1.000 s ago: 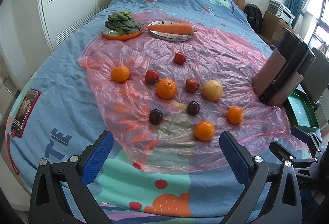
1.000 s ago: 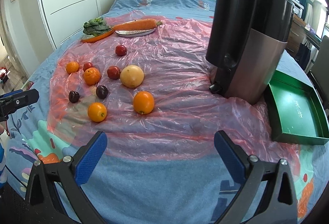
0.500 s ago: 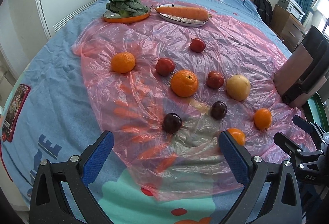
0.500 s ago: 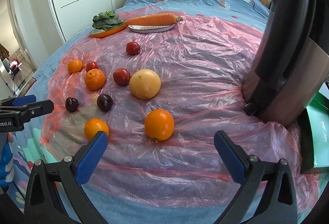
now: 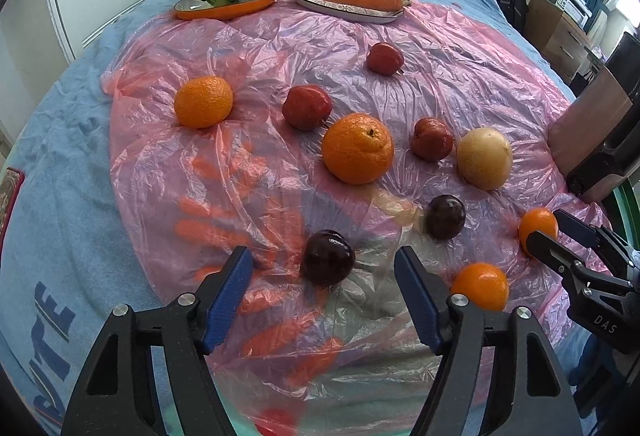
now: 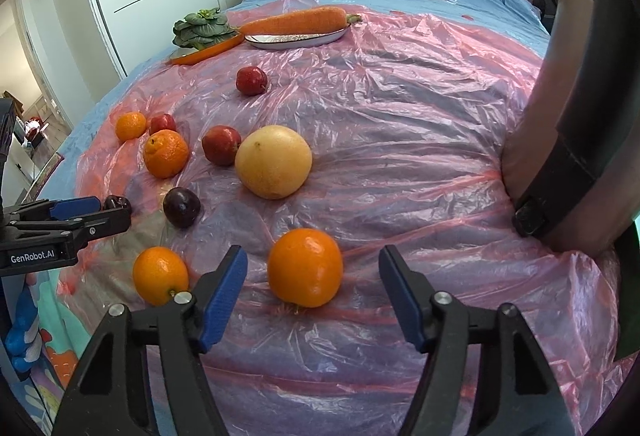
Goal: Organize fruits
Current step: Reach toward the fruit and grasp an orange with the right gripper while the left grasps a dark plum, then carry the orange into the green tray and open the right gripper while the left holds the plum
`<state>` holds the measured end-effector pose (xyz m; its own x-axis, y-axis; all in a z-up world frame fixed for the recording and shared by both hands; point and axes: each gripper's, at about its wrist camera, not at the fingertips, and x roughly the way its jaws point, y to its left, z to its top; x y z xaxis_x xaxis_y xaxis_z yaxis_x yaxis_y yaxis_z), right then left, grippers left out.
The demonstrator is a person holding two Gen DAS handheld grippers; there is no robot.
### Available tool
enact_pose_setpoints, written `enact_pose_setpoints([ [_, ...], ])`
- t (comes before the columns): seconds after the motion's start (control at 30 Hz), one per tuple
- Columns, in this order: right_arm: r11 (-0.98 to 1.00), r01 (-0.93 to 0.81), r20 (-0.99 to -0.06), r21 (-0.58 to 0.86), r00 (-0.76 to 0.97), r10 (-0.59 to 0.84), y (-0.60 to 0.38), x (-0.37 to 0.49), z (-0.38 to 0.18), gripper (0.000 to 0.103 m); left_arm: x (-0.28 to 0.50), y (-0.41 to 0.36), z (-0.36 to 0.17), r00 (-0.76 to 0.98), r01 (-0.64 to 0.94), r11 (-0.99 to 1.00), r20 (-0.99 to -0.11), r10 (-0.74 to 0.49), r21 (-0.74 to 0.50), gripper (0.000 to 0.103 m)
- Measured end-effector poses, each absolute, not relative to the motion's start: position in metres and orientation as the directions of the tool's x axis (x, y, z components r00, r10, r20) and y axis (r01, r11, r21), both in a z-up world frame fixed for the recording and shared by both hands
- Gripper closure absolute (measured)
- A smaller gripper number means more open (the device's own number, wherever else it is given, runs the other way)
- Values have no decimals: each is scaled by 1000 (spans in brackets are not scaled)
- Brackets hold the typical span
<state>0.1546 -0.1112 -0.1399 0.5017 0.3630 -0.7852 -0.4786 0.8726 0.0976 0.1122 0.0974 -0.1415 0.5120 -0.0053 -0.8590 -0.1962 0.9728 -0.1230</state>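
The step in hand looks like the reach: both claws are lined up on a fruit and neither holds one yet.

On the left, the left claw [image 5: 323,290] hangs over the crinkled pink plastic sheet [image 5: 248,47] with its blue-padded jaws apart and closing. The round dark purple plum [image 5: 328,257] sits between the two tips, just ahead of them, with a clear gap on each side. A small round orange mandarin [image 5: 480,286] lies just outside its right jaw.

On the right, the right claw [image 6: 313,286] also has its jaws apart and closing. The smooth round orange [image 6: 305,266] lies between them, nearer the left pad, touched by neither.

Next, I judge, each claw needs to ease slightly forward and down so the pads meet the fruit at its widest part, then close gently. Both fruits are round on slippery plastic, so an off-centre squeeze could make them roll away.
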Motion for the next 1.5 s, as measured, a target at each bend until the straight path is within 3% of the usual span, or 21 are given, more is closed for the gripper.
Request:
enact_pose_setpoints([
  [0.1,867,-489,-792,97,490,364,-108,155,-145,37,115,97,-147,503,-191,974,-864,-10,-122,44],
  [0.27,867,-487,-798,105,479,366,-108,158,-151,54,116,100,-152,496,-193,972,-868,-20,-132,59],
  [0.43,866,-485,-800,122,468,375,-109,158,-153,73,116,104,-155,493,-201,971,-870,-16,-132,79],
  [0.57,865,-483,-804,133,458,379,-110,159,-156,86,116,106,-154,492,-207,967,-870,-25,-145,81],
  [1.2,851,-487,-759,197,474,446,-116,144,-118,86,92,118,-111,551,-254,953,-835,1,-167,81],
  [1.5,848,-485,-723,216,504,472,-146,117,-84,86,75,75,-76,582,-138,970,-809,-82,-198,81],
])
